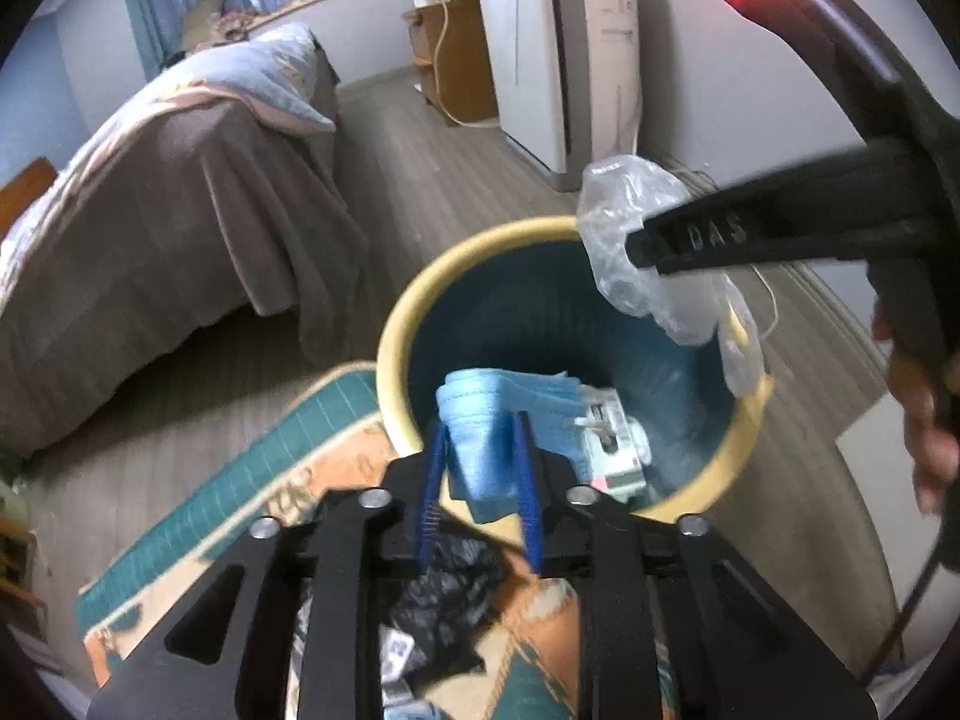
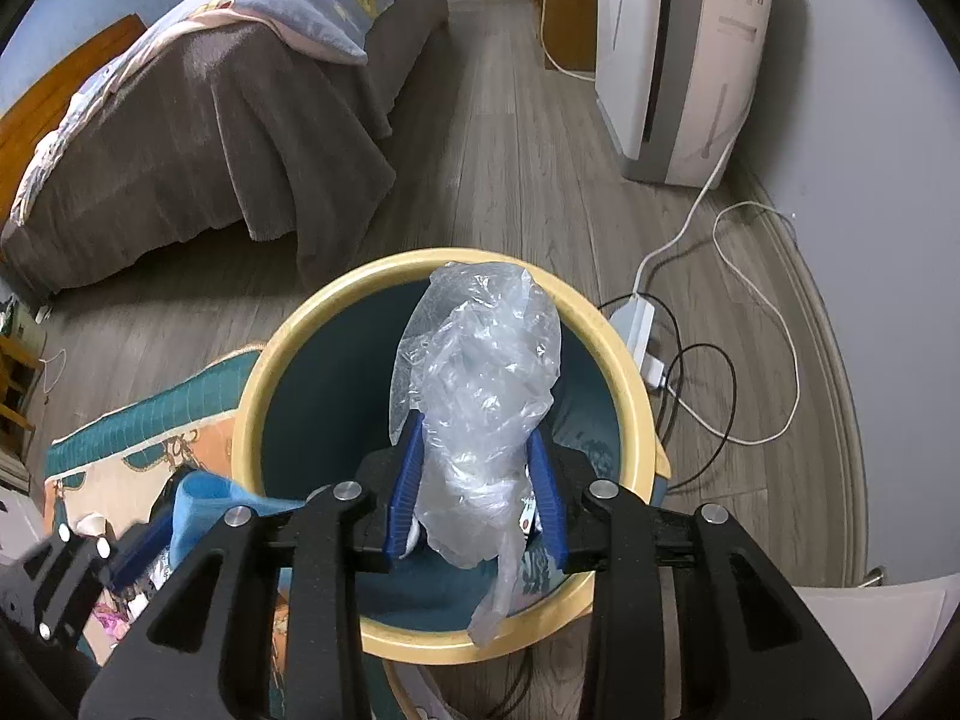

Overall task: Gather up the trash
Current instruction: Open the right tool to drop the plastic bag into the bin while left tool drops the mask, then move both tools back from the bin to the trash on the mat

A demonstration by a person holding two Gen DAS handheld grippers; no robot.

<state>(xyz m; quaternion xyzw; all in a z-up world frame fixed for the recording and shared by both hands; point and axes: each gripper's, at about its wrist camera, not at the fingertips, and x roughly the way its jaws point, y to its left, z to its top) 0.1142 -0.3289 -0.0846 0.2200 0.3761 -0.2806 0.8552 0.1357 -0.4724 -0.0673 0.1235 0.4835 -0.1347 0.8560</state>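
A round bin (image 1: 414, 324) with a yellow rim and teal inside stands on the floor; it also shows in the right wrist view (image 2: 270, 372). My left gripper (image 1: 480, 438) is shut on a folded light-blue cloth (image 1: 486, 420) held over the bin's near rim. A small white box (image 1: 612, 438) lies inside the bin. My right gripper (image 2: 477, 468) is shut on a crumpled clear plastic bag (image 2: 480, 372) held over the bin mouth. The bag also shows in the left wrist view (image 1: 630, 210).
A patterned teal and orange mat (image 1: 240, 480) with black plastic trash (image 1: 444, 594) lies beside the bin. A bed (image 2: 210, 90) stands at left. A white appliance (image 2: 678, 48), a power strip (image 2: 636, 324) and cables lie on the floor at right.
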